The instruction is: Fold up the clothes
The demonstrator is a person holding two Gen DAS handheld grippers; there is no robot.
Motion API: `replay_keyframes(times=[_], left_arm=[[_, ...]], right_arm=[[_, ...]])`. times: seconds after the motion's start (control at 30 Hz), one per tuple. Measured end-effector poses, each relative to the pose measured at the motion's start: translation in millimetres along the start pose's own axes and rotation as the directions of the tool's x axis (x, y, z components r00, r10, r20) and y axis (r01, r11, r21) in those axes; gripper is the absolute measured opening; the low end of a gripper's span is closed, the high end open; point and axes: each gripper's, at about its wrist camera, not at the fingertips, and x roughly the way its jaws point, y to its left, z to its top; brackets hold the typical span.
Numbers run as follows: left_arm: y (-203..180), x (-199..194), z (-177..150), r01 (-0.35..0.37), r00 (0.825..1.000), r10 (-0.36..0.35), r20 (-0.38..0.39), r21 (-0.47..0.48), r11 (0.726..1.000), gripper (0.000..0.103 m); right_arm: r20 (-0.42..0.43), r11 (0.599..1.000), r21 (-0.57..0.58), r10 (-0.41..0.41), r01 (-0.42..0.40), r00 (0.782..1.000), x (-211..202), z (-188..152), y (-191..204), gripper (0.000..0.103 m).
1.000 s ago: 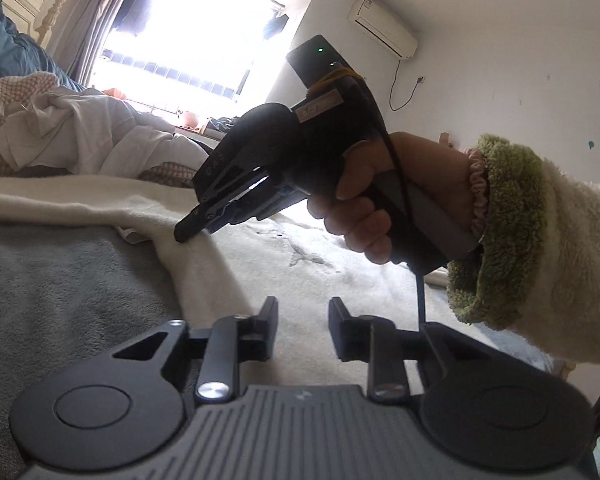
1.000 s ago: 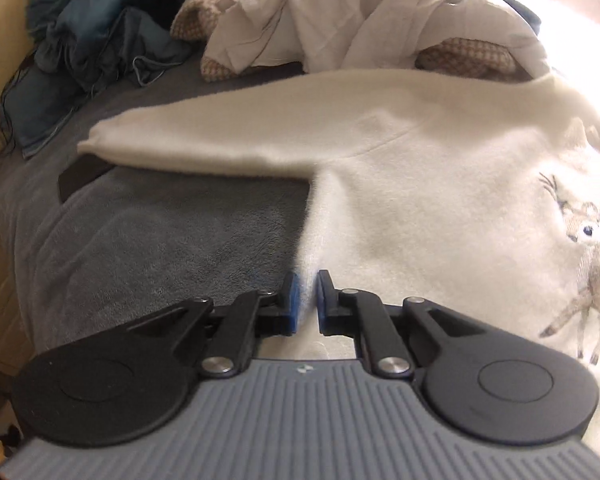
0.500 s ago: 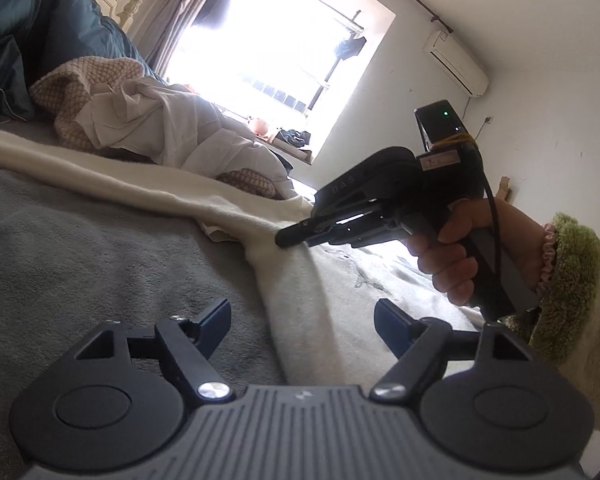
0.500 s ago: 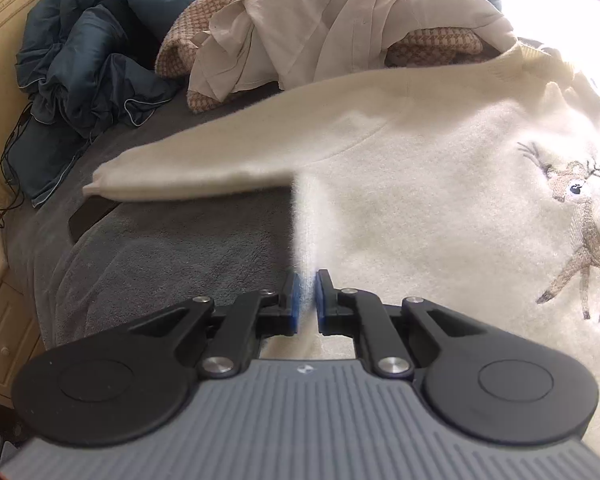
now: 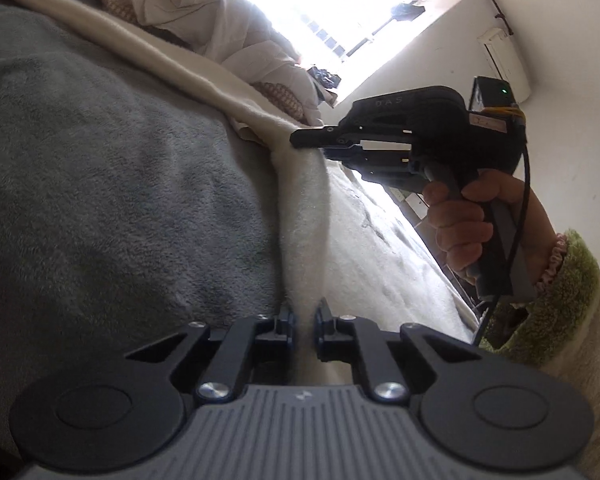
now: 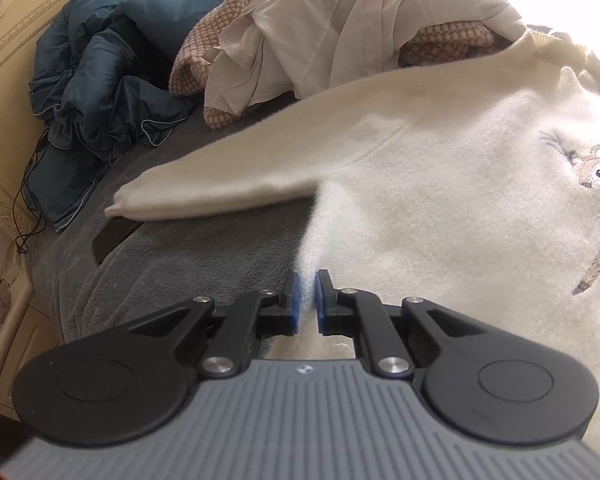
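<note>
A cream sweater (image 6: 440, 200) with an embroidered deer (image 6: 596, 168) lies flat on a grey blanket (image 6: 200, 252), one sleeve (image 6: 240, 176) stretched out to the left. My right gripper (image 6: 305, 292) is shut on the sweater's side edge below the armpit. In the left wrist view the same sweater (image 5: 360, 248) runs away from me, and my left gripper (image 5: 304, 316) is closing on that side edge nearer the hem, pads pressing the fabric. Further along the edge, a hand holds the right gripper (image 5: 300, 138), which pinches the cloth.
A pile of crumpled shirts and a houndstooth garment (image 6: 320, 28) sits beyond the sleeve, with a blue duvet (image 6: 112, 60) against the headboard (image 6: 4, 40). A dark phone (image 6: 114, 236) lies by the cuff. A bright window (image 5: 340, 0) is behind.
My left gripper opened wide, sank and rolled toward the blanket, then closed on the sweater's side edge. The right gripper stayed shut on the edge with only a slight tilt.
</note>
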Motion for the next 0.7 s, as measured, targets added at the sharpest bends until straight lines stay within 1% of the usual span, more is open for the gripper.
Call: replay_keyframes(times=[0.03,0.07,0.13,0.2,0.23,0.27,0.3,0.33,0.37,0.4,0.47,0.5,0.53,0.57,0.6,0.67,0.7], left_arm=[[5.2,-1.6,-1.4,0.003,1.0,-0.003,-0.003,-0.039,0.999,0.01],[8.7,-3.7,-2.7,0.004,1.0,-0.004,-0.004,-0.065,0.998,0.01],[8.4,-9.9,-5.5,-0.002,1.0,0.002,0.001,-0.066,0.998,0.009],[8.8,-15.7,-8.0,-0.003,1.0,0.003,0.005,-0.071,0.997,0.011],[10.8,-17.6,-8.6,0.011,1.0,-0.011,0.001,-0.083,0.996,0.011],[12.7,-19.5,-9.2,0.025,1.0,-0.025,-0.003,-0.095,0.995,0.015],[14.7,-21.5,-9.8,0.039,0.999,-0.039,-0.007,-0.106,0.994,0.027],[16.6,-23.2,-10.4,0.054,0.998,-0.056,-0.008,-0.119,0.991,0.033],[18.3,-24.6,-11.0,0.074,0.997,-0.076,-0.003,-0.134,0.988,0.043],[19.2,-25.6,-11.6,0.086,0.996,-0.087,0.0,-0.141,0.986,0.047],[17.2,-25.4,-13.0,0.07,0.997,-0.071,-0.006,-0.126,0.99,0.045],[14.9,-24.9,-13.4,0.05,0.999,-0.052,-0.012,-0.108,0.993,0.036],[11.8,-24.4,-13.7,0.021,0.999,-0.023,-0.022,-0.083,0.996,0.03],[9.5,-23.8,-13.9,-0.01,0.999,0.008,-0.034,-0.06,0.998,0.017],[8.3,-24.0,-14.3,-0.037,0.998,0.035,-0.042,-0.045,0.998,0.011],[8.5,-27.4,-15.0,-0.047,0.998,0.045,-0.049,-0.053,0.997,0.011],[7.6,-29.9,-15.3,-0.054,0.997,0.051,-0.05,-0.051,0.997,0.011]], right_arm=[[0.0,1.0,0.009,0.004,-0.004,1.0,3.1,-3.1,1.4,0.011],[0.0,1.0,0.016,0.012,-0.012,1.0,4.9,-7.7,3.0,0.012],[0.025,0.999,0.018,0.042,-0.042,0.999,-0.9,-18.2,6.6,0.013],[0.075,0.994,0.017,0.103,-0.104,0.992,-23.9,-28.4,2.6,0.013],[0.108,0.994,0.019,0.109,-0.112,0.988,-39.2,-34.5,-2.2,0.015],[0.139,0.995,0.018,0.096,-0.099,0.986,-55.7,-41.4,-7.8,0.016],[0.172,0.997,0.018,0.074,-0.079,0.982,-74.0,-49.9,-15.0,0.016],[0.206,0.999,0.021,0.034,-0.039,0.978,-94.7,-62.0,-25.3,0.018],[0.226,0.999,0.031,-0.014,0.007,0.974,-111.2,-74.9,-35.6,0.019],[0.236,0.997,0.049,-0.064,0.054,0.97,-124.9,-89.1,-47.1,0.019],[0.253,0.985,0.087,-0.165,0.147,0.953,-152.2,-117.6,-70.1,0.02],[0.255,0.976,0.11,-0.211,0.189,0.944,-163.8,-132.0,-82.2,0.02],[0.244,0.965,0.14,-0.249,0.22,0.937,-170.7,-146.9,-95.5,0.02],[0.229,0.951,0.168,-0.292,0.258,0.929,-176.9,-162.1,-108.6,0.02],[0.209,0.935,0.19,-0.338,0.301,0.918,-181.7,-177.7,-120.3,0.02],[0.177,0.91,0.233,-0.388,0.344,0.905,-192.9,-208.6,-139.3,0.019],[0.171,0.902,0.261,-0.392,0.342,0.904,-200.7,-222.6,-148.1,0.019]])
